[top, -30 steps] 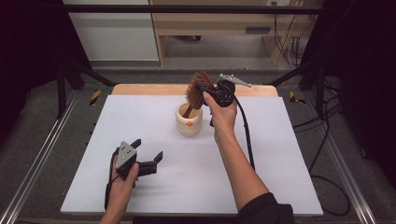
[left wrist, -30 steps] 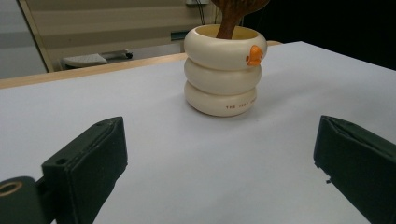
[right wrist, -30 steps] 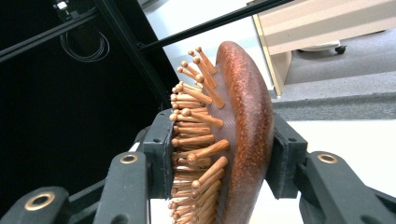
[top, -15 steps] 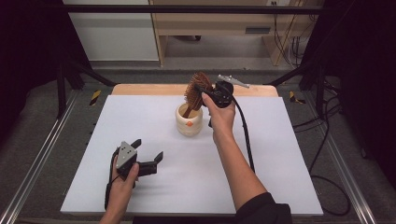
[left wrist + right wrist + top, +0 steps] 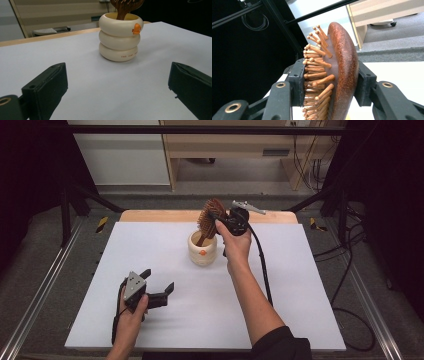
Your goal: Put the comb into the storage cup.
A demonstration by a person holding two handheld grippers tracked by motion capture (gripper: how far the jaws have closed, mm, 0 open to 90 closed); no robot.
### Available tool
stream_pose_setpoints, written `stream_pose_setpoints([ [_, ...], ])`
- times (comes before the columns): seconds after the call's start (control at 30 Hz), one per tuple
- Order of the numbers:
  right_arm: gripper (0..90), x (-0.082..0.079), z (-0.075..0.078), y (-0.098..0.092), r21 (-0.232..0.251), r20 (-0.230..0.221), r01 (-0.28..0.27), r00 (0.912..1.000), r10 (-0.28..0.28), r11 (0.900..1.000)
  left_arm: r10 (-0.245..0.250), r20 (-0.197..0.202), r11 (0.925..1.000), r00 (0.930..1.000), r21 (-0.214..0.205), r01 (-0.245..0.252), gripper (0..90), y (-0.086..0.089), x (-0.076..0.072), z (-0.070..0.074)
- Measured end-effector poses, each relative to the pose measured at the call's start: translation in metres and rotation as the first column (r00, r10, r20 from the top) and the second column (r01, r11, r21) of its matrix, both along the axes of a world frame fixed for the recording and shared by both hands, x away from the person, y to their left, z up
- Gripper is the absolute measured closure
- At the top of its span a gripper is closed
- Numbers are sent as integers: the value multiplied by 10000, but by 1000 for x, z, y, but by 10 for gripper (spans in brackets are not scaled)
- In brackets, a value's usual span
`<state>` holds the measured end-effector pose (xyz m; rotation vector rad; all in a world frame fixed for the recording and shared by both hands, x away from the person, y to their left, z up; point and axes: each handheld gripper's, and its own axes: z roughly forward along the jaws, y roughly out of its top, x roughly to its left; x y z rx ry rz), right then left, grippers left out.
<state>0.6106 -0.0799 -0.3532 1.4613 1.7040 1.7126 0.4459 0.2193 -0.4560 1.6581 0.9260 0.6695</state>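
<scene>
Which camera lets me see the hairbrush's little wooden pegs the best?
The right gripper view: the hairbrush is close up, pegs sharp, clamped between the right gripper pads. The high view shows it small above the cup. The left gripper view catches just its lower part entering the cup.

My white bench (image 5: pixel 300 285) with its wooden far edge (image 5: pixel 165 215), metal rails (image 5: pixel 40 290) alongside, cables (image 5: pixel 350 270) on the grey floor (image 5: pixel 200 185), a cabinet (image 5: pixel 125 155) behind.

High view overhead, tongs views low and close, sharing cup (image 5: pixel 202 251)
</scene>
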Motion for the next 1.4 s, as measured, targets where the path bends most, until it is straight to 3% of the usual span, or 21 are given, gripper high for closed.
stream_pose_setpoints([
  [0.23, 523, 0, -2, 0, -23, -16, 0, 10000, 0, 10000, 28, -12, 10000, 10000, -15, -28, 26, 1, 0, 0],
  [0.5, 522, 1, -5, -4, 271, -130, 106, 9999, -103, 9996, 61, -24, 10000, 10000, -41, -61, 26, 2, 1, 0],
  [1.4, 520, 2, -12, -3, 337, -290, 166, 9995, -157, 9993, 15, -66, 10000, 10000, 11, -15, 26, 1, 1, -1],
])
